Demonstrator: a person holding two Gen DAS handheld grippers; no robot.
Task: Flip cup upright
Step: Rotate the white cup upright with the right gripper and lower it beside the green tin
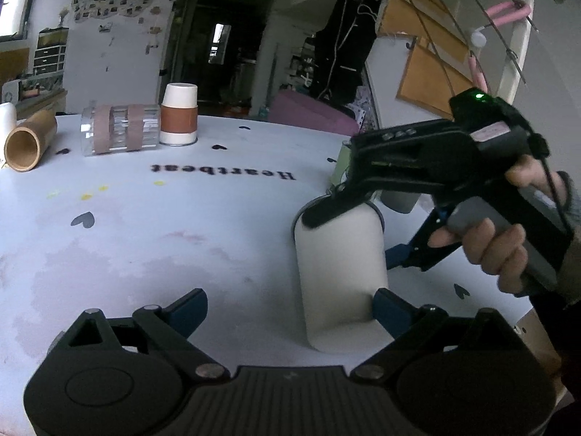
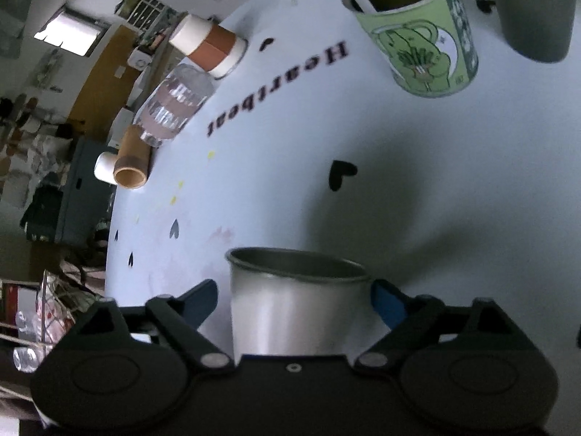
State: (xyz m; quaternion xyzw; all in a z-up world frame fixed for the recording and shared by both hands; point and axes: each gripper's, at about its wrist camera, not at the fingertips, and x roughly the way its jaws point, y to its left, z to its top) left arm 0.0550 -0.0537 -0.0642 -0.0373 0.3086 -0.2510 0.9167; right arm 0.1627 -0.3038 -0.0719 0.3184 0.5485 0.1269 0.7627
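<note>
Nearest the right wrist camera, the pale, metal-rimmed cylindrical cup (image 2: 297, 305) sits between the spread blue fingertips of the right gripper (image 2: 294, 299), which appear slack rather than clamped, though contact at the right pad is hard to judge. From the left wrist view the cup (image 1: 341, 276) stands on the white round table (image 1: 163, 225) beside the released left gripper (image 1: 290, 309). The step looks like the setting-down; next, the right gripper should back away cleanly without tipping it, clear of the green illustrated tin (image 2: 417, 32) beyond.
</note>
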